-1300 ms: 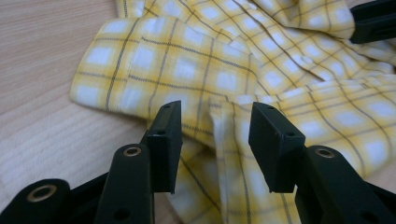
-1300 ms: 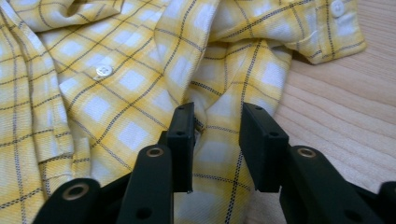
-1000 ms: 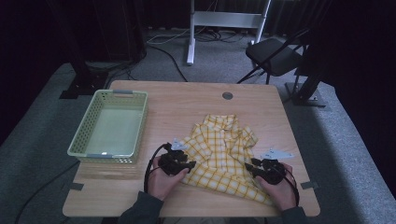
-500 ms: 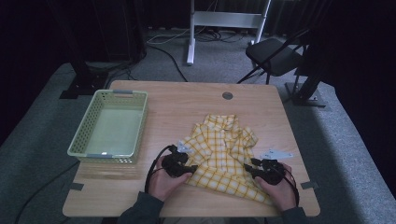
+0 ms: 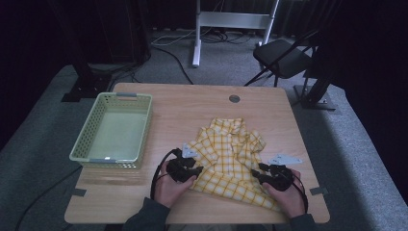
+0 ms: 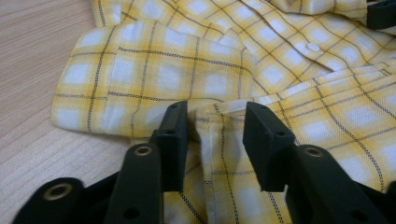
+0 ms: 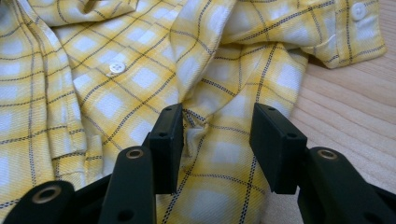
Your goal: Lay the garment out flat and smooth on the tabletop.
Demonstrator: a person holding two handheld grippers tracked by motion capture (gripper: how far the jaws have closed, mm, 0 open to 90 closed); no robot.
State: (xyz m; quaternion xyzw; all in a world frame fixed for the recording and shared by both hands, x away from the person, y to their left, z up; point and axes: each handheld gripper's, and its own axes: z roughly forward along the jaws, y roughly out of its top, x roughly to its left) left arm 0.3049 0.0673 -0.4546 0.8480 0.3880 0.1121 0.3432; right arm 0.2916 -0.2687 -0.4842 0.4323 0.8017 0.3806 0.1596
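Yellow checked fabric, a shirt (image 5: 231,159), is seen in the high view lying crumpled on the wooden desk (image 5: 192,103), right of centre and reaching toward the near edge. A pale green basket (image 5: 89,134) is placed near the left edge of the desk, well apart from the shirt. The left tongs (image 5: 196,174) are held at the shirt's left hem, and the right tongs (image 5: 255,177) at its lower right part, close to the near edge.

In the left gripper view, the left tongs (image 6: 215,140) are seen with a raised fold of the shirt (image 6: 154,70) between the jaws. The jaws have just been closing; the left jaw lies against the fold, while contact at the right jaw cannot be told, so a firm pinch is not confirmed.

In the right gripper view, the right tongs (image 7: 217,144) are spread, and the jaws have just been opening. A bunched ridge of the shirt (image 7: 116,70) is located between them, close against the left jaw and clear of the right jaw. Bare desk (image 7: 355,112) is visible at the right.
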